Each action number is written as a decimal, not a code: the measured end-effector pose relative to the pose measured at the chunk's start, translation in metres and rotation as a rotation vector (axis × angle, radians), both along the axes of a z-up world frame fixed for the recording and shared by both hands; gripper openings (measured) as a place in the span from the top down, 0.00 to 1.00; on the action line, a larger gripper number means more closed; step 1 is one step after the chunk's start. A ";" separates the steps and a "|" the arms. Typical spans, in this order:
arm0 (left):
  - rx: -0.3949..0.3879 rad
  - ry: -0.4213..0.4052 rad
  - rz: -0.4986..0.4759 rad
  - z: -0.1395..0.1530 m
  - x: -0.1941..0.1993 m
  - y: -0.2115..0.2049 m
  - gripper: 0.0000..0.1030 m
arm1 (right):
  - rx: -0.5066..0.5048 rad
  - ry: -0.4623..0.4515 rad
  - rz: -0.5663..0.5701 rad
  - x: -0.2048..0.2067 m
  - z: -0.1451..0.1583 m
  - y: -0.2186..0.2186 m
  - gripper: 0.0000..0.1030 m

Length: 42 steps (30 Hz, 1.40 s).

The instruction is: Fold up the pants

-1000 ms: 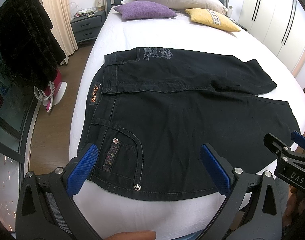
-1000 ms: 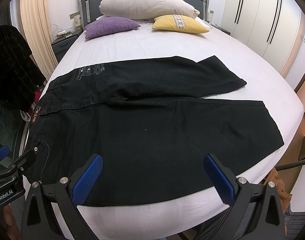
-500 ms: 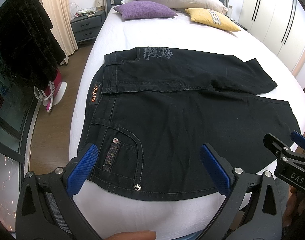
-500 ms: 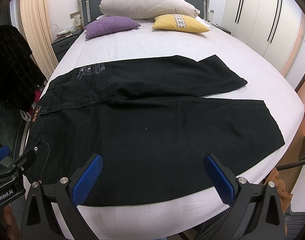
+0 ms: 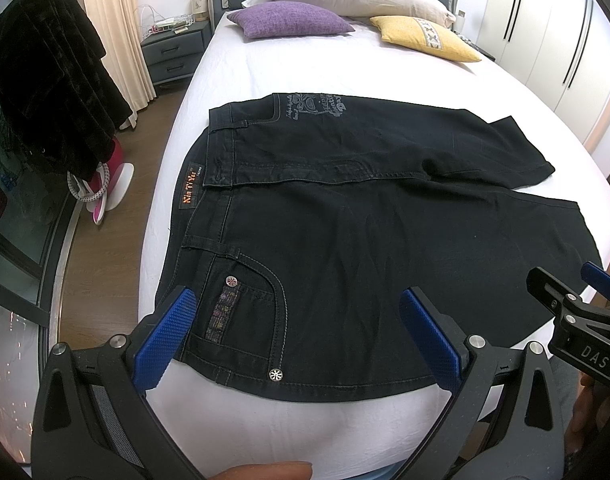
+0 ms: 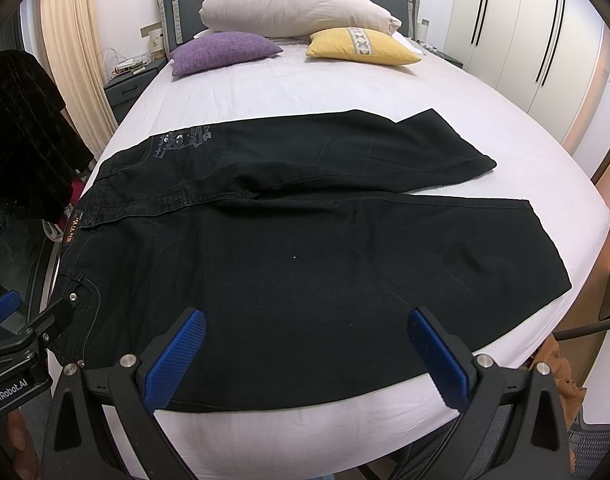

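Note:
Black jeans [image 5: 345, 232] [image 6: 305, 248] lie spread flat across the white bed [image 5: 305, 80], waistband to the left, both legs running right. The far leg angles away from the near one. My left gripper [image 5: 297, 320] hovers open above the near hip pocket, with nothing between its blue pads. My right gripper [image 6: 305, 340] hangs open over the near leg's front hem side, holding nothing. Each gripper shows at the edge of the other's view: the right gripper [image 5: 577, 320] and the left gripper [image 6: 29, 332].
A white pillow [image 6: 297, 8], a purple cushion [image 6: 221, 52] and a yellow cushion [image 6: 361, 46] sit at the headboard. A nightstand [image 5: 173, 52] and a dark coat [image 5: 45, 92] stand left of the bed. Wardrobe doors [image 6: 525, 40] line the right wall.

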<state>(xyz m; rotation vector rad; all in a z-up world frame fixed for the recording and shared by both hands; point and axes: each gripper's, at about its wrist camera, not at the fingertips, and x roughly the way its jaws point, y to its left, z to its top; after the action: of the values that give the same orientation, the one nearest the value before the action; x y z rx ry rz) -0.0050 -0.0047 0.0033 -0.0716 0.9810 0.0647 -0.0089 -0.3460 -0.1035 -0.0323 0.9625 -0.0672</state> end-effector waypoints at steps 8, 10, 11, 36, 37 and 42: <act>0.001 -0.001 -0.001 0.000 0.000 0.000 0.00 | 0.003 0.001 0.002 -0.002 -0.002 0.003 0.00; 0.002 -0.004 -0.002 0.000 -0.001 0.000 0.00 | 0.004 0.002 0.001 -0.001 -0.001 0.001 0.00; 0.002 -0.007 -0.002 0.001 -0.002 0.000 0.00 | 0.005 0.001 0.001 -0.003 -0.001 0.003 0.00; 0.164 0.037 -0.421 -0.018 0.265 0.062 0.00 | 0.146 -0.012 0.581 0.157 0.024 -0.003 0.48; 0.171 0.052 -0.442 -0.024 0.284 0.065 0.00 | 0.155 -0.003 0.606 0.167 0.022 -0.007 0.49; 0.118 0.191 -0.535 -0.060 0.362 0.079 0.00 | 0.154 0.027 0.754 0.203 0.005 -0.004 0.49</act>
<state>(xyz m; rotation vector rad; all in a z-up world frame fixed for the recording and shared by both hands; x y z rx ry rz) 0.3570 0.0744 -0.0566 0.3111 1.1572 -0.3680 0.1942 -0.3496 -0.0981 -0.2520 0.9284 0.7022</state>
